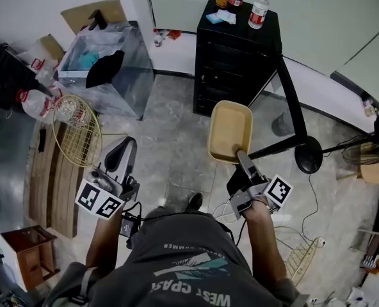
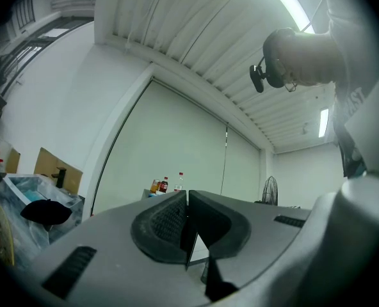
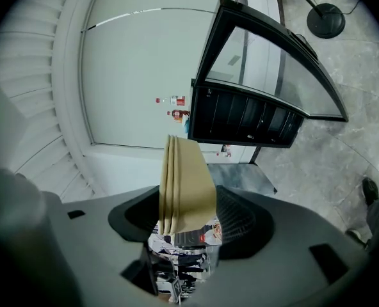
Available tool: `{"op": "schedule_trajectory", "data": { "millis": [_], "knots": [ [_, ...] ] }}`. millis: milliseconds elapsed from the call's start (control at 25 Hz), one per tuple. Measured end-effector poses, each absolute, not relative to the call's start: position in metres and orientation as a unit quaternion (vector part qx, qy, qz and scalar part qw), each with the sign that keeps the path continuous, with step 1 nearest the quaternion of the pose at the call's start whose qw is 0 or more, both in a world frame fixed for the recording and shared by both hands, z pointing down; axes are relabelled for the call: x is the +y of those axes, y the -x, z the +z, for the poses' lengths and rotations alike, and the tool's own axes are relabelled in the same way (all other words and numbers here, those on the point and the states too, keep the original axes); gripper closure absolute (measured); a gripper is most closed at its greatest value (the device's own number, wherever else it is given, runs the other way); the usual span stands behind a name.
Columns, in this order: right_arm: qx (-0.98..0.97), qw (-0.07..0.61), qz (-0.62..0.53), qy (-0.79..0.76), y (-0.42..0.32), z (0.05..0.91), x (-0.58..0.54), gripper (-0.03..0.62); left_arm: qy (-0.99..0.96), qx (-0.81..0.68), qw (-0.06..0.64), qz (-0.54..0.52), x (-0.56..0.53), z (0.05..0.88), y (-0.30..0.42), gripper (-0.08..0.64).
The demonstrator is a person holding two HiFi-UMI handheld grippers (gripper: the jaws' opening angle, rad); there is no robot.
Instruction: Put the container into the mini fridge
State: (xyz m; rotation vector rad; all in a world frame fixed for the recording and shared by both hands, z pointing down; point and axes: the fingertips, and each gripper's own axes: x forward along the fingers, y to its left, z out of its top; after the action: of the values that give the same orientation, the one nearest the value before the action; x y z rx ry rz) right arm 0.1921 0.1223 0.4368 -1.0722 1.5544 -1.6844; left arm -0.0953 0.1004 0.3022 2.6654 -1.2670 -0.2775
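Observation:
A tan, shallow container hangs in the air in front of the black mini fridge, with my right gripper shut on its near rim. The fridge's glass door stands swung open to the right. In the right gripper view the container stands on edge between the pads, my right gripper clamps it, and the open fridge and its door lie ahead. My left gripper is shut and empty, held low at the left; in its own view the left gripper points towards the wall and ceiling.
Bottles stand on top of the fridge. A clear plastic bin with a black cap sits at the back left. A wire basket rests on wooden slats. A round stand base lies right of the door.

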Motion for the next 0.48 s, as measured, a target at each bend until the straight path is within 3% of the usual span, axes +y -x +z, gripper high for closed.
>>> {"op": "schedule_trajectory", "data": {
  "millis": [480],
  "knots": [
    [0.581,0.298,-0.634,0.414,-0.199,0.445,0.086,0.321,-0.898,-0.420,0.093,-0.095,0.062,0.308,0.087,0.535]
  ]
}}
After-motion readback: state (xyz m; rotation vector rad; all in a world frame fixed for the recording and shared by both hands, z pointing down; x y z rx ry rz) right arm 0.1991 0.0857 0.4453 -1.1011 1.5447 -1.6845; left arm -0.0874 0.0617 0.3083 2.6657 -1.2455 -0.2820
